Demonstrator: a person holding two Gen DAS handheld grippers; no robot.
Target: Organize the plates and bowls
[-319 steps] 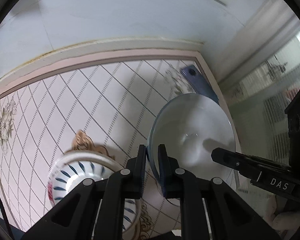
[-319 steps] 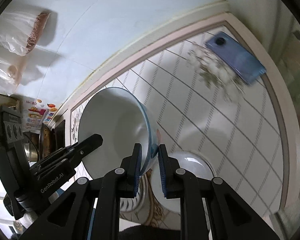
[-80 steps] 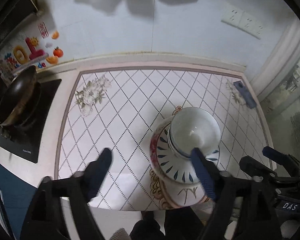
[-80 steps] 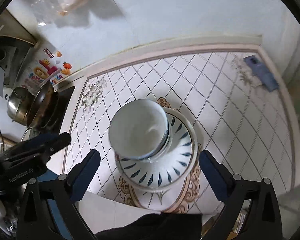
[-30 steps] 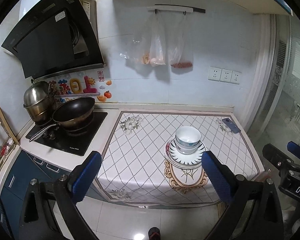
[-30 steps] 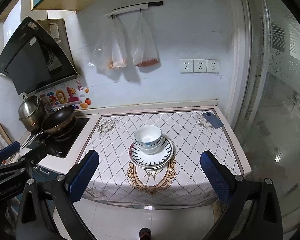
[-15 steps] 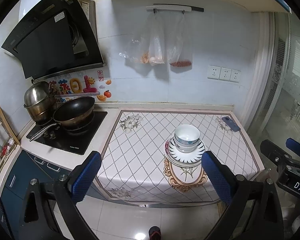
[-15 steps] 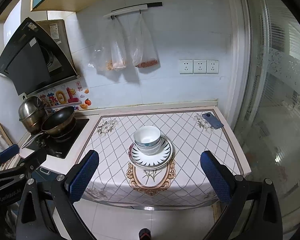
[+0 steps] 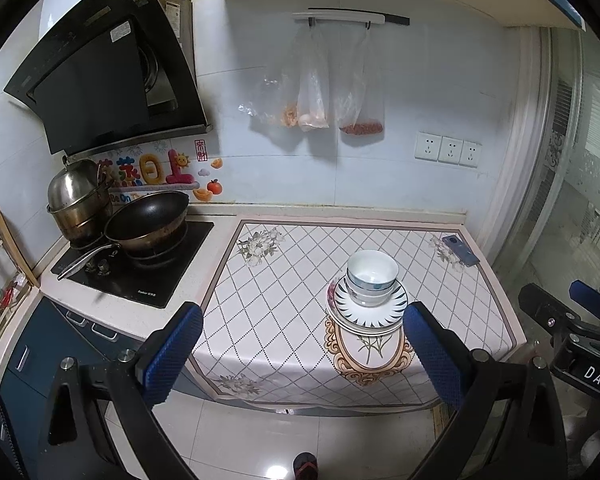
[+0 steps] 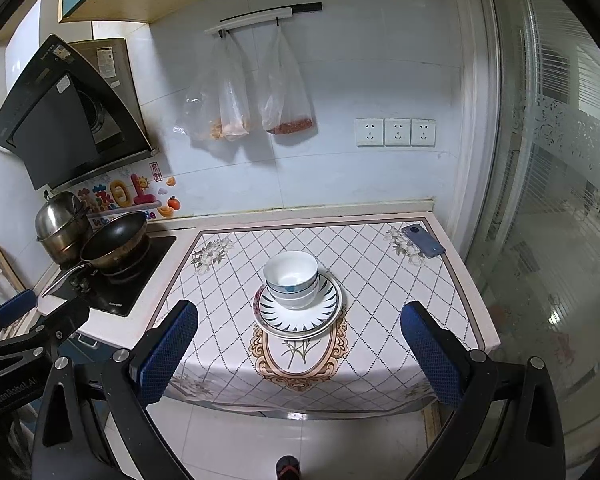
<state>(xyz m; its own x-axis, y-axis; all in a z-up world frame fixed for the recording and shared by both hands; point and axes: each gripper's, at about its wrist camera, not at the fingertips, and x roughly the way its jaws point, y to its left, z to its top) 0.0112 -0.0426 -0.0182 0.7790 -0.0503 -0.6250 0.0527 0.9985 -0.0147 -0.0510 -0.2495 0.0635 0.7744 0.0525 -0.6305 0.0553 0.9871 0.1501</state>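
Note:
A stack of white bowls (image 9: 372, 278) (image 10: 293, 279) with blue trim sits on a stack of plates (image 9: 396, 311) (image 10: 324, 312) with blue petal marks, near the front middle of the counter's diamond-patterned cloth (image 9: 284, 288) (image 10: 380, 280). My left gripper (image 9: 302, 354) is open and empty, held back from the counter above the floor. My right gripper (image 10: 298, 350) is open and empty too, equally far back. Each gripper shows at the edge of the other's view.
A hob with a black wok (image 9: 148, 220) (image 10: 114, 242) and a steel pot (image 9: 78, 196) stands left. A blue phone (image 9: 460, 250) (image 10: 423, 241) lies at the cloth's far right corner. Bags hang on the wall (image 10: 252, 100). A glass partition (image 10: 560, 220) is right.
Long ago both grippers were shut on a bowl's rim. The bowl now rests on the stack, both grippers are open, and they have pulled far back; little moved in the last second.

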